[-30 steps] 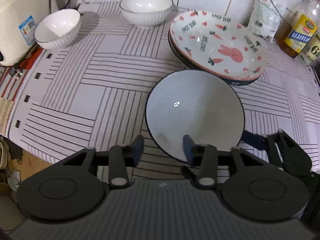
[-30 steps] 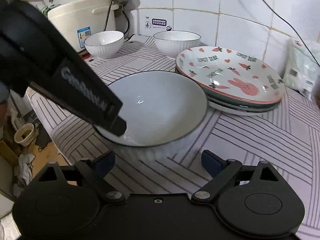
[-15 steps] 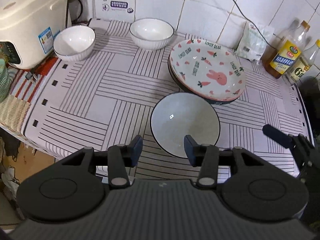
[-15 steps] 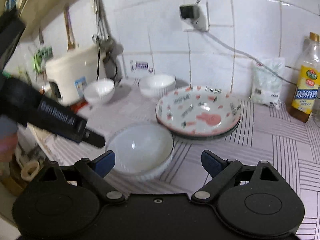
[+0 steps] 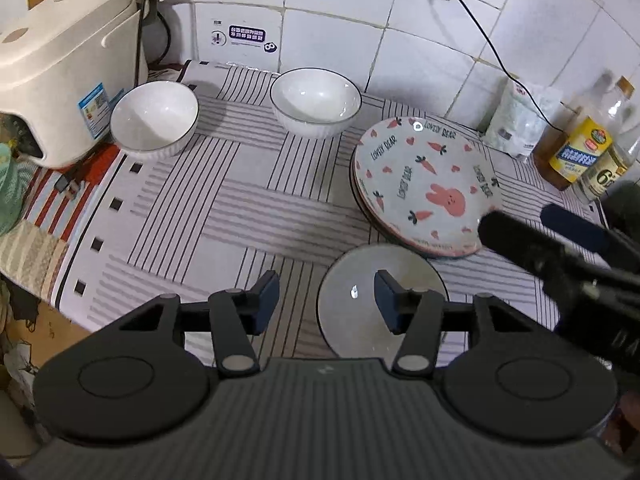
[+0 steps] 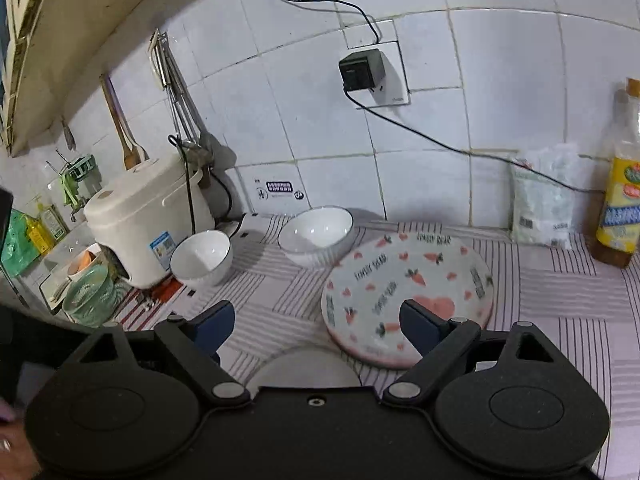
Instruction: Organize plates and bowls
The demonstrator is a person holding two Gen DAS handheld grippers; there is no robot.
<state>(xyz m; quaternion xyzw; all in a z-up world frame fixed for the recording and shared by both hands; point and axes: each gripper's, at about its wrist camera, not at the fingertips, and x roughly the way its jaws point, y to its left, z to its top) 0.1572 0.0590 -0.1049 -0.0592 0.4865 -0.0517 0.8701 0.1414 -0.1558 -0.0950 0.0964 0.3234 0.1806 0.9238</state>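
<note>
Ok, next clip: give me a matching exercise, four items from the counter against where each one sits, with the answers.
Items
1. rabbit plate
2. rice cooker
3. oil bottle
4. grey bowl

Places
A. far left, against the wall
B. nearest the camera, below the left gripper
C. far right, by the tiled wall
D. on top of the plate stack, right of centre

Pairs: 1-D, 2-A, 3-C, 4-B
</note>
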